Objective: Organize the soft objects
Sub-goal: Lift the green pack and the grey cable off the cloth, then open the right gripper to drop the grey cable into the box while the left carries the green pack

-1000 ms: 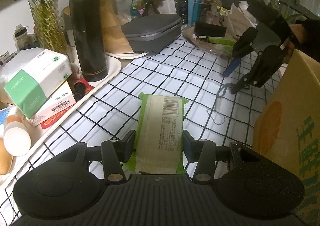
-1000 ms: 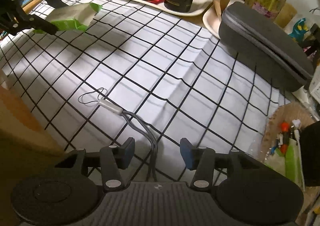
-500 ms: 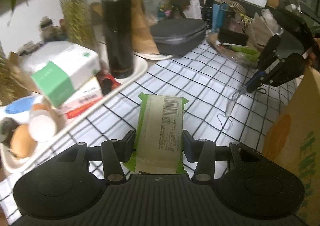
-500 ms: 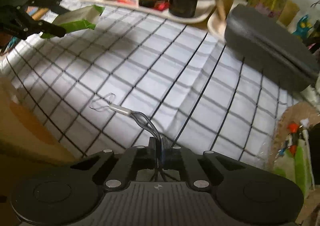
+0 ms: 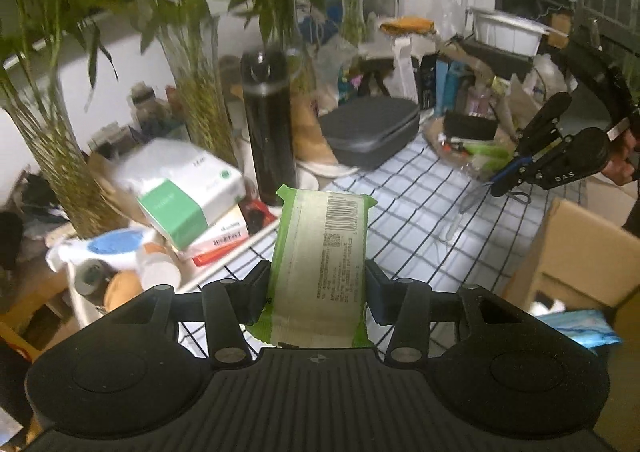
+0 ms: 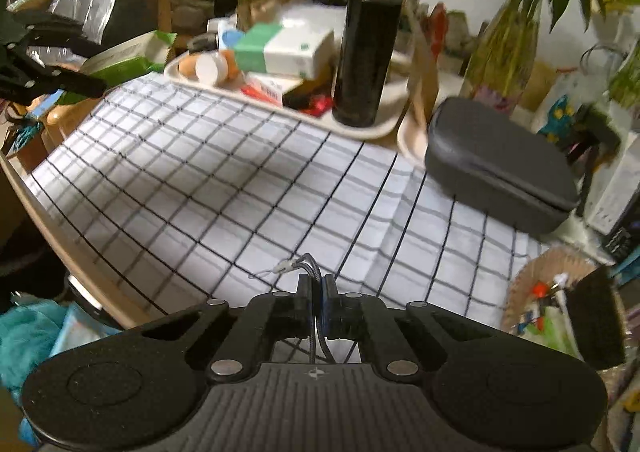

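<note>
Left wrist view: left gripper (image 5: 316,286) clamping wipes pack (image 5: 318,264) above checked tablecloth (image 5: 416,212), plants (image 5: 192,64) behind.

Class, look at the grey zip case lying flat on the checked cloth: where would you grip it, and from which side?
Grip the grey zip case across its narrow width near the rounded end that faces the open cloth, coming from above. It lies flat, and clutter crowds its far side.

Both wrist views look down along their fingers, sharing the checked tablecloth (image 5: 404,208) and flask (image 6: 366,40).
</note>
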Motion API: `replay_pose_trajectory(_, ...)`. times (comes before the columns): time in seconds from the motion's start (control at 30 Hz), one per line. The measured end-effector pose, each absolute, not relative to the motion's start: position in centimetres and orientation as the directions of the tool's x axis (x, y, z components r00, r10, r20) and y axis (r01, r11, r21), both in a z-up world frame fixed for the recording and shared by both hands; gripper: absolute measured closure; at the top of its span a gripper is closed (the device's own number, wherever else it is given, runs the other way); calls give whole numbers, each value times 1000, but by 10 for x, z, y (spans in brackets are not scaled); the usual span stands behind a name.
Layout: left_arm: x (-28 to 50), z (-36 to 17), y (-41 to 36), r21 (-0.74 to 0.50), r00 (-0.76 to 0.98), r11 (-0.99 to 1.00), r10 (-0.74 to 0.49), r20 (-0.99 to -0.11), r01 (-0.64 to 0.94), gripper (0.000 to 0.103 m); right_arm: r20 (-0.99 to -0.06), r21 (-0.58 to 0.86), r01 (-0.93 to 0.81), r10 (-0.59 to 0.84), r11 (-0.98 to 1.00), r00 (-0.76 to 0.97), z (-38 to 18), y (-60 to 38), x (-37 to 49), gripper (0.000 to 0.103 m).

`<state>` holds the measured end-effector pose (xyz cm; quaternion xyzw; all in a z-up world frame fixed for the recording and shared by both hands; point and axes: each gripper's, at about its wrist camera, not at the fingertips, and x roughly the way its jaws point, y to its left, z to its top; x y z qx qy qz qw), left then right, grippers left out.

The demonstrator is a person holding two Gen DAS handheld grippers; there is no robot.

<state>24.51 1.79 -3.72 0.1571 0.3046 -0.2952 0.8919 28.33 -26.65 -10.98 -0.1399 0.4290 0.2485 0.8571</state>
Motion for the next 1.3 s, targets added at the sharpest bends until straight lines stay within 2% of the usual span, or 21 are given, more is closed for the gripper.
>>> replay_pose_trajectory(0.23,209,1,13,104,668,777,-454,-590,620,56,-763,-91,-541,290,836,578,-65,-260,255,96)
replay_pose_trajectory(0.67,150,28,12,79,680,786,-475,-559,614,56,-693,-134,-544,314,829,649,-5,-255,183,96)
replay_pose_trajectory(1.3,87,16,6,19,642,768,-521,-563,640,56,-636,-105,-598,408,795,655,29,-239,103,96)
